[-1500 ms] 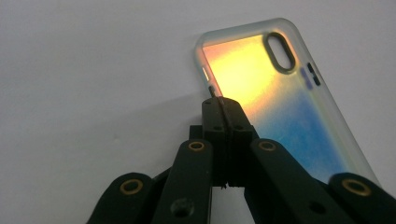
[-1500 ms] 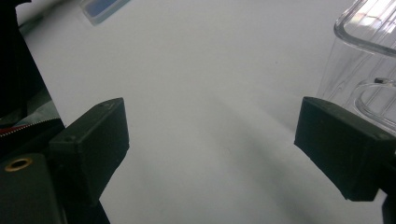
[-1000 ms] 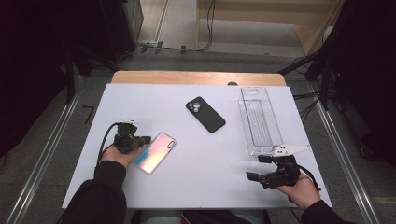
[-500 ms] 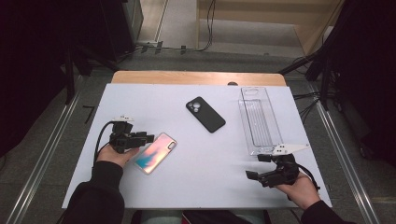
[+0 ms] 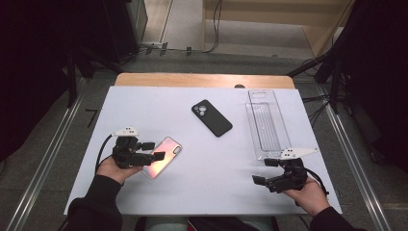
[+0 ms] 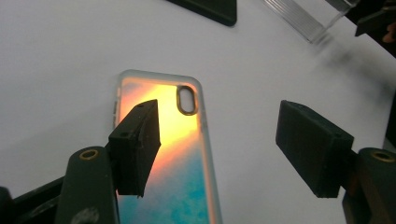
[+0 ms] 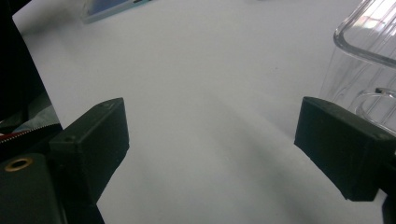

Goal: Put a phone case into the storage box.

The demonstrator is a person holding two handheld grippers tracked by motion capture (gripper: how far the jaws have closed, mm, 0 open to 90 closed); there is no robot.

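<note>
Lifted off the iridescent phone case, left tongs have just been opening, empty, leaving it flat beneath them; right tongs wait open, empty.

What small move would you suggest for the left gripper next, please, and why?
Probably draw the left gripper up and back from the iridescent phone case. Its jaws have just been opening and now stand apart, pressing on nothing, while the case lies flat on the white table beneath them. It looks released, so clearing away seems the natural step.
</note>
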